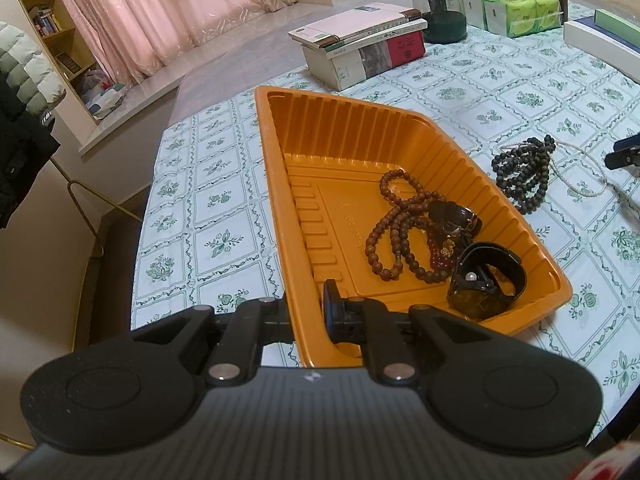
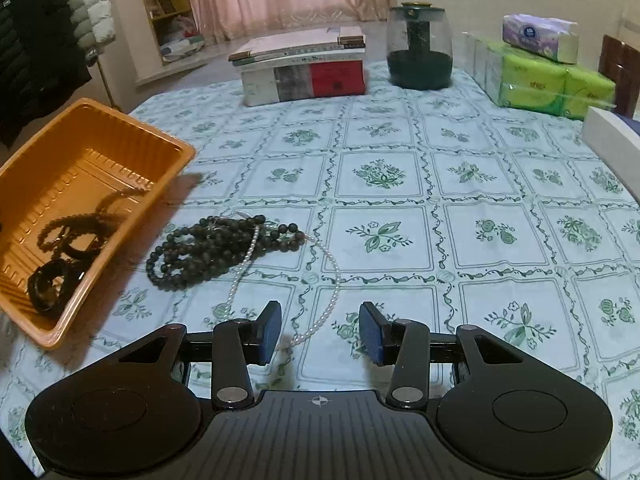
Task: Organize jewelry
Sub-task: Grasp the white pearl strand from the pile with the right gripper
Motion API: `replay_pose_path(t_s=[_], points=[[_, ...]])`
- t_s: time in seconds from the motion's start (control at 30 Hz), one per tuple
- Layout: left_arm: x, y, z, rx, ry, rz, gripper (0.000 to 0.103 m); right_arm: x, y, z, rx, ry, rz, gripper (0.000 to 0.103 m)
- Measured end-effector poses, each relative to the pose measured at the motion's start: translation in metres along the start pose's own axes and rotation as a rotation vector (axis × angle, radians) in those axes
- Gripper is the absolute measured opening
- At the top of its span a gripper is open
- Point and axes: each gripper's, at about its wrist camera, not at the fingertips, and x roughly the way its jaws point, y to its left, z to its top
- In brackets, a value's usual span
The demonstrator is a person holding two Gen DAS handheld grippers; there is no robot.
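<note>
1. Jewelry, L to R: brown bead strand (image 1: 404, 226), red beads (image 1: 440, 258) and two black watches (image 1: 486, 280) already sit in the orange tray (image 1: 304, 168), bunched toward its 3 o'clock side in the left wrist view. Dark bead bundle (image 2: 224, 250) and pearl strand (image 2: 334, 288) lie outside on the tablecloth (image 2: 440, 216), pearls looped across and touching the dark beads.
2. Left gripper (image 1: 306, 312): clamped on the tray's near wall at 6 o'clock, one finger inside, other outside the rim. Looks like it's steadying the tray.
3. Right gripper (image 2: 320, 330): jaws apart, nothing between the pads. Pearl strand's near end lies just ahead of the gap at 12 o'clock; dark beads further off at 11 o'clock; tray at 9 o'clock.
4. Risks, my read:
   - Pearls + dark beads overlap, so lifting one prob. drags the other and may drop it short of the tray.
   - Pearl strand is thin and lies flat on cloth; pads could close on the cloth or miss the strand.
   - Long strand held by one end will swing and may snag the tray rim or spill over it.
   - Tray looks thin plastic; a hard squeeze or pull by the left gripper could tilt it and shift what's inside.
5. Books (image 2: 304, 68), jar (image 2: 418, 56) and tissue packs (image 2: 540, 76) sit far at 12–1 o'clock, well apart.
</note>
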Motion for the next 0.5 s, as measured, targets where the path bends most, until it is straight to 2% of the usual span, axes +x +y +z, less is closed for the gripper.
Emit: replay_pose_path(t_s=[0.07,0.13,0.5], points=[[0.0,0.0,0.0,0.0,0.0,0.0,0.011,0.005,0.001,0.002,-0.013,0.002,-0.005,0.041],[0.0,0.0,0.0,-0.001,0.0,0.0,0.011,0.012,0.0,0.005,-0.017,0.005,-0.002,0.034],[0.001,0.001,0.0,-0.005,0.01,0.0,0.011,0.054,0.003,0.018,-0.098,0.017,-0.069,0.02]])
